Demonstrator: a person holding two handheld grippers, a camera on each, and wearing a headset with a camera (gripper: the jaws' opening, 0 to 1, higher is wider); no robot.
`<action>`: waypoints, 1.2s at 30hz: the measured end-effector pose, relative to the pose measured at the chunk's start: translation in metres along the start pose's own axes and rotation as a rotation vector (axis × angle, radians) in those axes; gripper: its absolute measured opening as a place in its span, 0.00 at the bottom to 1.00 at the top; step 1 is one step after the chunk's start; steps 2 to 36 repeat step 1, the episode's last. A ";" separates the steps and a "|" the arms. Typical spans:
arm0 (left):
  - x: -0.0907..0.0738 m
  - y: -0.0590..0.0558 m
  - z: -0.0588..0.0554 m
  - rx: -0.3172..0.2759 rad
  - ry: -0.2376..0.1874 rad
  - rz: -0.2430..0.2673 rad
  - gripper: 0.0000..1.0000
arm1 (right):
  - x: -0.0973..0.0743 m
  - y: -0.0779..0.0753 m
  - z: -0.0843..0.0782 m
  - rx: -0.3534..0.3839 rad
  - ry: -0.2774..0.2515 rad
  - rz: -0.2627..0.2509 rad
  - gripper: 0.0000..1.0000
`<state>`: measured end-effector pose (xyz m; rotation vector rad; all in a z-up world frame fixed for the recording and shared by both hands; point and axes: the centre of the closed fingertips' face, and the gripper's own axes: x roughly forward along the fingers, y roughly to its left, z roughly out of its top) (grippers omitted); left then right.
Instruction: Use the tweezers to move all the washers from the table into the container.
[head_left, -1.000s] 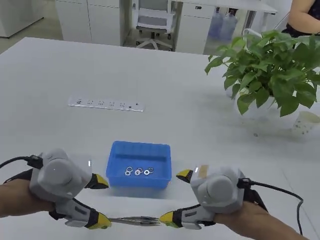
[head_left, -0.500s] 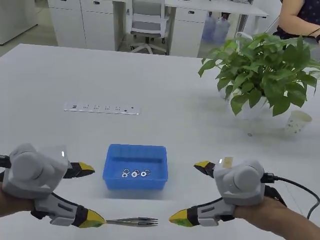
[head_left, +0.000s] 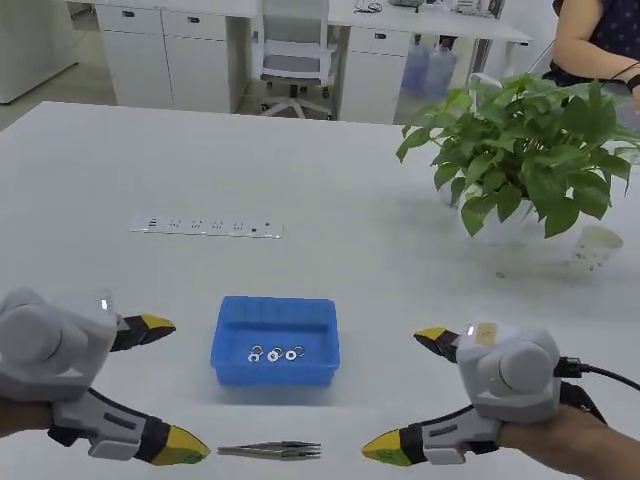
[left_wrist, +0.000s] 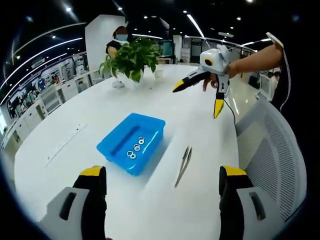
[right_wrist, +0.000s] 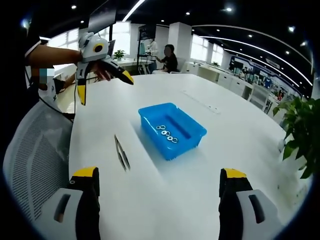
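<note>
A blue container (head_left: 275, 374) sits on the white table with several washers (head_left: 276, 353) in it. Thin metal tweezers (head_left: 270, 450) lie flat on the table just in front of it, untouched. My left gripper (head_left: 168, 386) is open to the left of them and holds nothing. My right gripper (head_left: 405, 393) is open to their right, also with nothing in it. In the left gripper view the tweezers (left_wrist: 184, 165) lie right of the container (left_wrist: 116, 152), with the right gripper (left_wrist: 197, 100) beyond. In the right gripper view the tweezers (right_wrist: 121, 152) lie left of the container (right_wrist: 186, 145).
A white power strip (head_left: 205, 227) lies further back on the table. A potted plant (head_left: 520, 150) and a paper cup (head_left: 597, 245) stand at the right. A person (head_left: 600, 40) sits at the far right, and an office chair (head_left: 290, 50) is behind the table.
Both grippers have drawn apart, away from the ends of the tweezers that their lower fingertips touched a second ago. The tweezers stay on the table. The head camera has tilted up.
</note>
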<state>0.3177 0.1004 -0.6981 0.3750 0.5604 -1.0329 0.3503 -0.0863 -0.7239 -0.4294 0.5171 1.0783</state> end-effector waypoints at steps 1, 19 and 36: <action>0.000 0.000 -0.001 0.005 0.004 0.001 0.99 | 0.000 0.001 -0.001 0.002 0.001 -0.001 1.00; 0.000 0.000 -0.001 0.005 0.004 0.001 0.99 | 0.000 0.001 -0.001 0.002 0.001 -0.001 1.00; 0.000 0.000 -0.001 0.005 0.004 0.001 0.99 | 0.000 0.001 -0.001 0.002 0.001 -0.001 1.00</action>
